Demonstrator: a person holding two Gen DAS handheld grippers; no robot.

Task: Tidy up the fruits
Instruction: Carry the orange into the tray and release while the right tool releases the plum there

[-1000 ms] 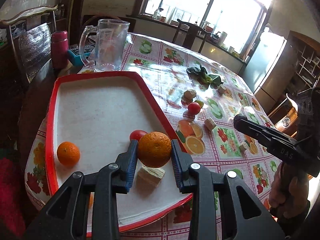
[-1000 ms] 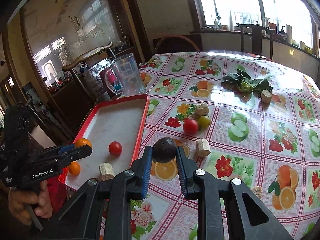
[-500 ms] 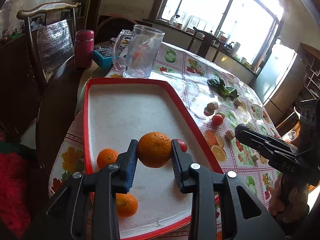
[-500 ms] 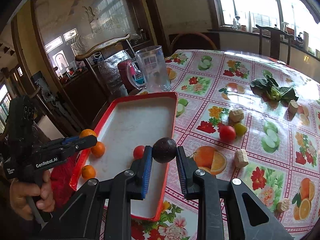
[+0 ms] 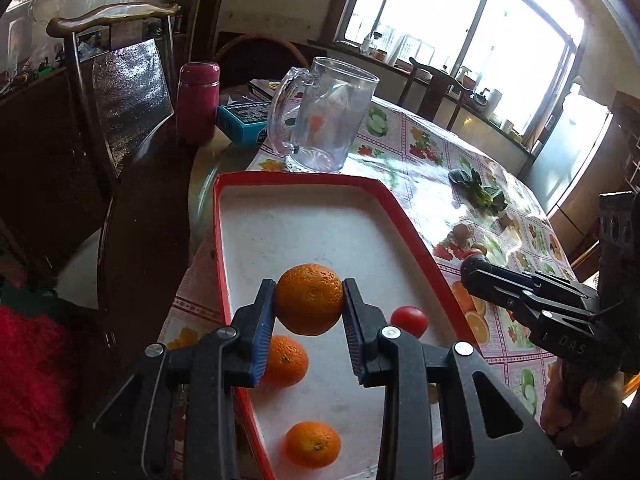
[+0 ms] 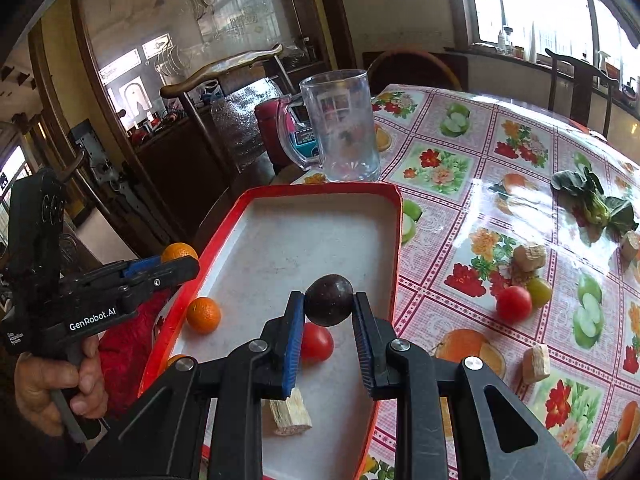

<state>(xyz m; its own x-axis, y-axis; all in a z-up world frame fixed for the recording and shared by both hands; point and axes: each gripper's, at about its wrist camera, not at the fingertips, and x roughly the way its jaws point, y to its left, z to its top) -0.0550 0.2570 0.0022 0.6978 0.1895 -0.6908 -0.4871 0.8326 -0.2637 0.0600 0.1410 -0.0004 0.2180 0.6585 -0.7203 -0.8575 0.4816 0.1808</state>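
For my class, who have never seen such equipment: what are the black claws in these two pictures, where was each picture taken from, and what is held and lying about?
No robot here: a person holds a hand-squeezed clamp in each hand, each with a camera looking along its two fingers. One picture comes from the left tool, shut on an orange; the other from the right tool, shut on a dark round fruit. Both hang over a red tray holding two more oranges, a tomato and a pale block. The flowered tablecloth carries a glass mug, greens, another tomato and more blocks.
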